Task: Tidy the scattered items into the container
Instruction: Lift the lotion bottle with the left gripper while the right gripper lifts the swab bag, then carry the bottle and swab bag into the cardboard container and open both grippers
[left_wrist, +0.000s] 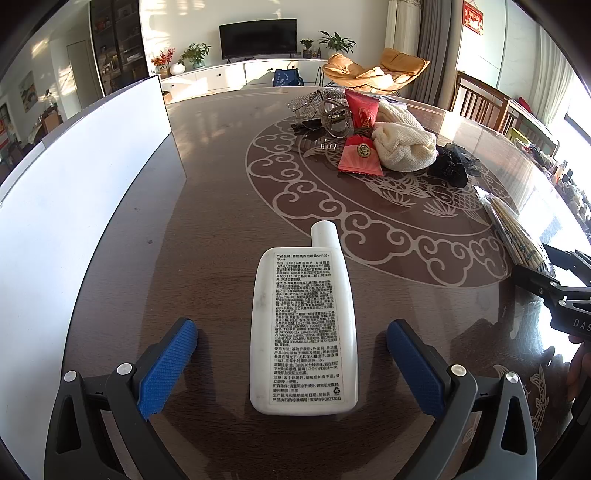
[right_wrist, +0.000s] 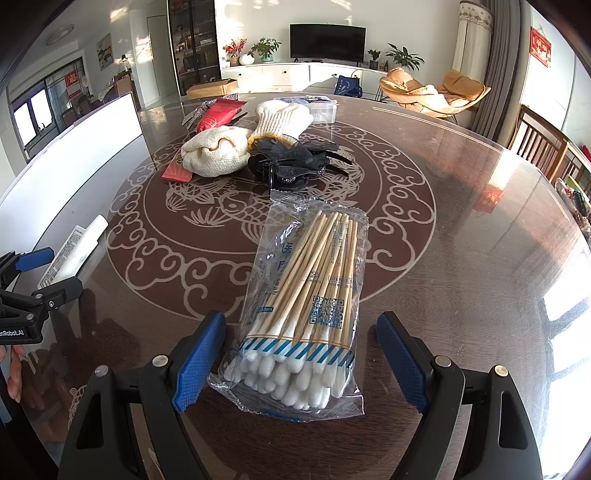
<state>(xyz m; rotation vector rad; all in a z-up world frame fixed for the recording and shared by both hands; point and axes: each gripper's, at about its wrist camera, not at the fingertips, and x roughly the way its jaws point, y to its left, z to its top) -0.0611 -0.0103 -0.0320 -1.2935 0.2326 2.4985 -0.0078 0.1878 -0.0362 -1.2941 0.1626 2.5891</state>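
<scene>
A flat white sunscreen bottle (left_wrist: 303, 332) lies label-up on the dark round table, its cap pointing away. My left gripper (left_wrist: 291, 363) stands open astride its lower half, blue pads clear of both sides. A clear bag of cotton swabs (right_wrist: 301, 310) lies between the blue pads of my right gripper (right_wrist: 301, 360), which is open too, with gaps on either side. The bottle (right_wrist: 75, 251) also shows at the left of the right wrist view, and the swab bag (left_wrist: 513, 229) at the right edge of the left wrist view. A white container wall (left_wrist: 74, 206) rises on the left.
A pile sits mid-table: cream knitted gloves (right_wrist: 218, 155), red packets (left_wrist: 360, 153), a black hair clip (right_wrist: 291, 164), a glittery item (left_wrist: 304, 101) and a clear plastic box (right_wrist: 317, 107). Wooden chairs (right_wrist: 543, 147) stand by the table's right edge.
</scene>
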